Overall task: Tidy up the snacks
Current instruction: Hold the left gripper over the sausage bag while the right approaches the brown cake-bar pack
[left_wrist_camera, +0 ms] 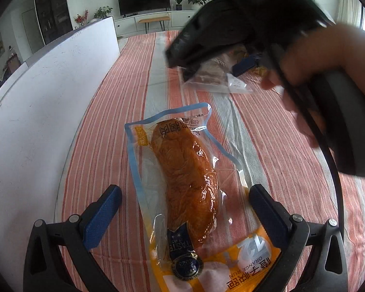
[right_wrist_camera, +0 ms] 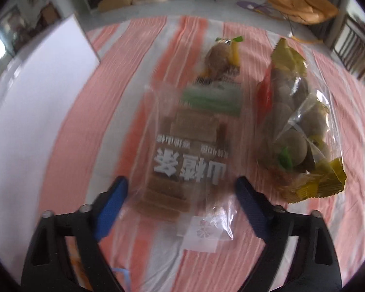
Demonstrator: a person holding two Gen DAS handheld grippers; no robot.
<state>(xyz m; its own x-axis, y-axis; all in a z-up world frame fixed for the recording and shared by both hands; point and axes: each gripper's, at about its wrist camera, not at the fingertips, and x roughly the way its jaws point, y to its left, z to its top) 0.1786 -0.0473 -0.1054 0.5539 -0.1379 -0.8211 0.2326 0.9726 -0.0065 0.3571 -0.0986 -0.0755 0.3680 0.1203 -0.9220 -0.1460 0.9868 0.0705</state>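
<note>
Both tongs spread: left (left_wrist_camera: 182, 209) straddles bread packet (left_wrist_camera: 189, 182), right (right_wrist_camera: 182, 199) straddles brown-bar bag (right_wrist_camera: 189, 150)

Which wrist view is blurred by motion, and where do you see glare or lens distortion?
Right wrist view: motion blur smears the clear snack bag. Left wrist view: sharp on the bread packet, glare on its wrapper, but the right gripper is blurred. Both show fisheye bending and dark corners.
</note>
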